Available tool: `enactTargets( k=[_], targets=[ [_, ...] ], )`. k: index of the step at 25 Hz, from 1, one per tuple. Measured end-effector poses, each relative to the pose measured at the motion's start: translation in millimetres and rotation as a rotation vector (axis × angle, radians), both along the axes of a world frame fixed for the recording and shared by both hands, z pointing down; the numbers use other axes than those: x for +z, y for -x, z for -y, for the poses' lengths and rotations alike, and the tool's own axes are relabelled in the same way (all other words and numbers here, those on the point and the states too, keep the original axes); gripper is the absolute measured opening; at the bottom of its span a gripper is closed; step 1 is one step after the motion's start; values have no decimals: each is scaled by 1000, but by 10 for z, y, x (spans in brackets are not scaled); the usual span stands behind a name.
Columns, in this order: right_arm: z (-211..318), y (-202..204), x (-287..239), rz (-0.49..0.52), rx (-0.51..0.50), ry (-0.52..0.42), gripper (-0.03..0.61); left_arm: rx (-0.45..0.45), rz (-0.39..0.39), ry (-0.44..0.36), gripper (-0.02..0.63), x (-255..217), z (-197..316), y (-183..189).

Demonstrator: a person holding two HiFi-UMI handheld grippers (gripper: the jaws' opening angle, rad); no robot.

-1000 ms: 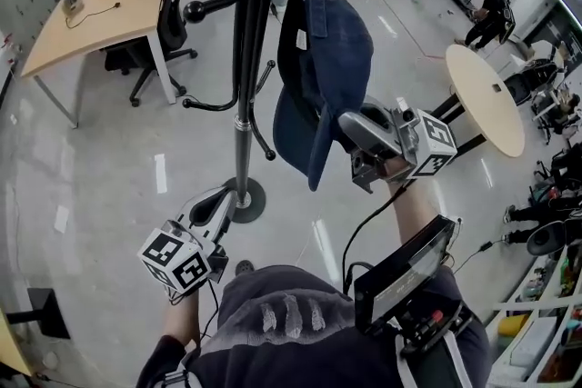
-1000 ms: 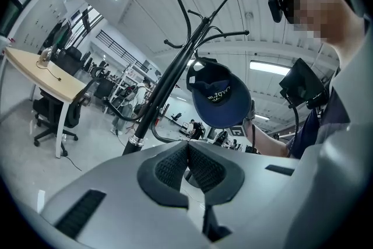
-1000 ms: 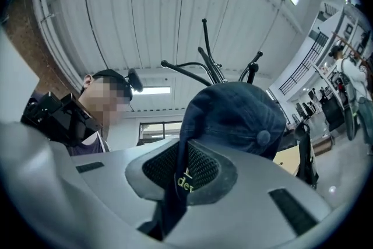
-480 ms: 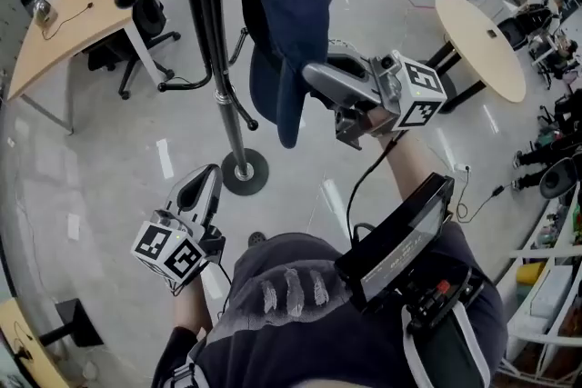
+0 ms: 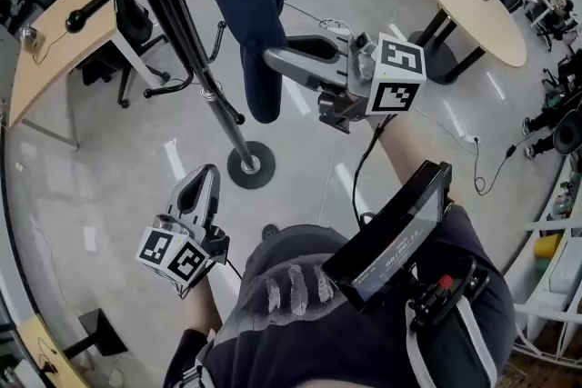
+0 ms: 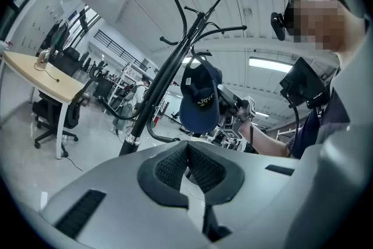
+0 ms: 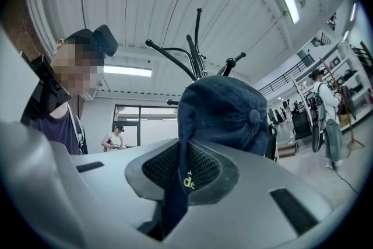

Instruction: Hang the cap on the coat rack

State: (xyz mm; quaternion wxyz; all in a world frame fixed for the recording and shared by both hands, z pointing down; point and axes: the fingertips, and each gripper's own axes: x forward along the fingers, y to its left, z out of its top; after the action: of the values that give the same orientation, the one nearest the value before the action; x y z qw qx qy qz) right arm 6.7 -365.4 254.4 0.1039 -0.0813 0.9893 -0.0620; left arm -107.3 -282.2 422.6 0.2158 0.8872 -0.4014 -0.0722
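Coat rack (image 5: 186, 50) pole is slanting across the upper left of the head view. Cap (image 5: 250, 4) is hanging just right of it, long axis vertical, brim lowest. Right tool (image 5: 275, 59), the nearer one, is clamping the brim from the right. Left tool (image 5: 205, 182) is idling low, jaws together, empty. Left gripper view is showing the cap's top apparently at a hook arm; right gripper view is showing only the pinched brim.

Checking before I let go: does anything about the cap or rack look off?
Nothing stands out. The cap hangs from a coat rack arm, no damage visible, its brim clamped in the right gripper.
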Motion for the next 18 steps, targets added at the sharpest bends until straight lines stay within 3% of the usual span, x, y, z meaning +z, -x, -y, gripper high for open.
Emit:
enactTargets(
  k=[10,18],
  targets=[
    [192,220,208,1,20,132,32,-14,-8,9,8,65,-25,262],
    [159,612,201,-8,-24,150,32,-30,-38,7,8,140,-33,545]
  ],
)
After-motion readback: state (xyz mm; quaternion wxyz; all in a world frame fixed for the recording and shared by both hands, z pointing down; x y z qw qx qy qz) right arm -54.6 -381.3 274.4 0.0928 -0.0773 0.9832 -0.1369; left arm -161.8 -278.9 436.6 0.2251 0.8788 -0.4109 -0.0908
